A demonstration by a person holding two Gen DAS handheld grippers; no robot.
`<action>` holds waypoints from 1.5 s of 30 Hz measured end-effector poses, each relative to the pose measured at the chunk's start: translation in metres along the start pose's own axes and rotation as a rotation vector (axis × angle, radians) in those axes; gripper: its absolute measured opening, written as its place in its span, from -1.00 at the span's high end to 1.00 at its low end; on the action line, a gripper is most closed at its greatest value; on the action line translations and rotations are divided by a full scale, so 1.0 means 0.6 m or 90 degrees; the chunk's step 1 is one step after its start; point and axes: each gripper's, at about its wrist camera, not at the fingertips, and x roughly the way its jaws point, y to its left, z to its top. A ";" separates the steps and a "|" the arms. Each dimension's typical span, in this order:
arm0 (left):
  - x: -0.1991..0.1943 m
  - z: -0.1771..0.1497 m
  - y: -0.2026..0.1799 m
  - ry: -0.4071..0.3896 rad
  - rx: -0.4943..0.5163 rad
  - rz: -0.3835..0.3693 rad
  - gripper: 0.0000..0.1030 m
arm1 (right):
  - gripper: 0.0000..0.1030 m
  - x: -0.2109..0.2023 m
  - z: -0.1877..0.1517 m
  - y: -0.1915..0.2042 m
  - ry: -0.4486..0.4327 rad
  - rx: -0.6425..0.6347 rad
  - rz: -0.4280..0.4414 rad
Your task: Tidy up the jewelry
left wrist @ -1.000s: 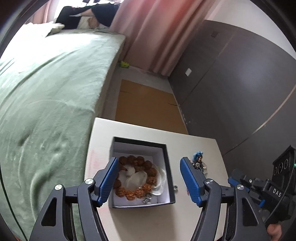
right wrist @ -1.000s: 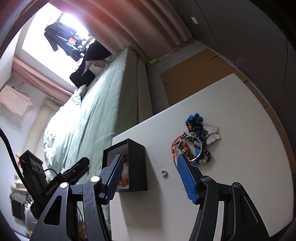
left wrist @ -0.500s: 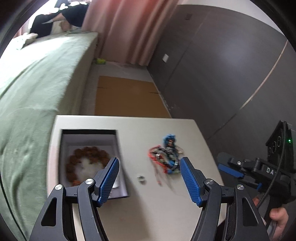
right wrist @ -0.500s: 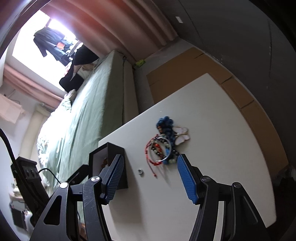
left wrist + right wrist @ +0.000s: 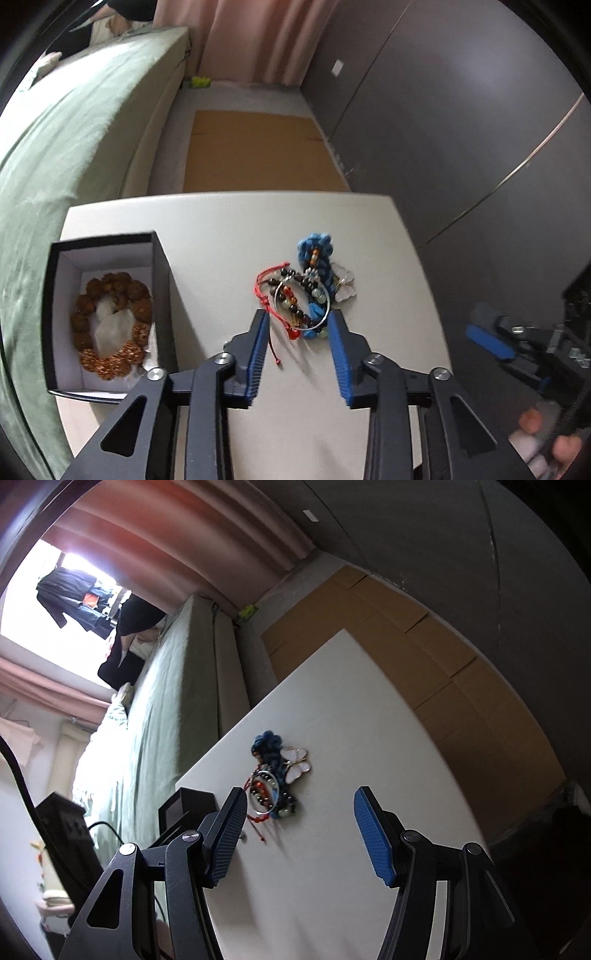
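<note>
the green bed (image 5: 55,147) runs along one side of the room, with a flat sheet of cardboard (image 5: 255,147) on the floor beyond the white table (image 5: 221,221). on the table's bed side sits the black box (image 5: 159,280), open at the top, white inside. a brown bead bracelet (image 5: 110,325) already lies coiled in it around something pale, so part of the sorting looks done.

the rest is not. the jewelry pile (image 5: 306,295) is heaped near the middle of the table, well apart from the box: a blue knotted piece, a white butterfly clip (image 5: 294,763), a silver bangle (image 5: 304,304), dark and green beads and a red cord bracelet (image 5: 267,295) trailing a tail toward the near edge, all tangled over one another. everything in that heap has yet to be moved, as i judge it.

the left gripper (image 5: 298,341) points down at the near end of the pile and its jaws are closing, with the bangle and the cord's end just reaching between the tips, though the blue pads do not press on anything yet. the right gripper (image 5: 299,821) hangs off to the side, jaws spread, nothing in them, only bare table between them and the pile just beyond its left finger.
</note>
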 end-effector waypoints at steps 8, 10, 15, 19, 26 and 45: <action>0.064 -0.009 -0.019 0.043 0.008 0.063 0.39 | -0.18 -0.025 0.014 -0.035 -0.011 0.030 0.001; 0.073 -0.010 -0.014 0.045 0.005 0.077 0.39 | -0.18 -0.027 0.016 -0.040 -0.012 0.036 0.005; 0.092 -0.010 0.004 0.040 -0.011 0.085 0.79 | -0.19 -0.027 0.017 -0.044 -0.008 0.038 0.007; 0.086 -0.015 0.018 0.025 -0.018 0.064 0.93 | -0.18 -0.023 0.019 -0.042 -0.002 0.030 0.002; 0.028 -0.036 0.031 -0.025 -0.011 -0.025 0.93 | -0.18 -0.005 0.014 -0.025 0.008 0.014 -0.014; -0.097 -0.013 0.099 -0.117 -0.050 -0.103 0.94 | 0.14 0.110 -0.045 0.066 0.107 -0.039 0.057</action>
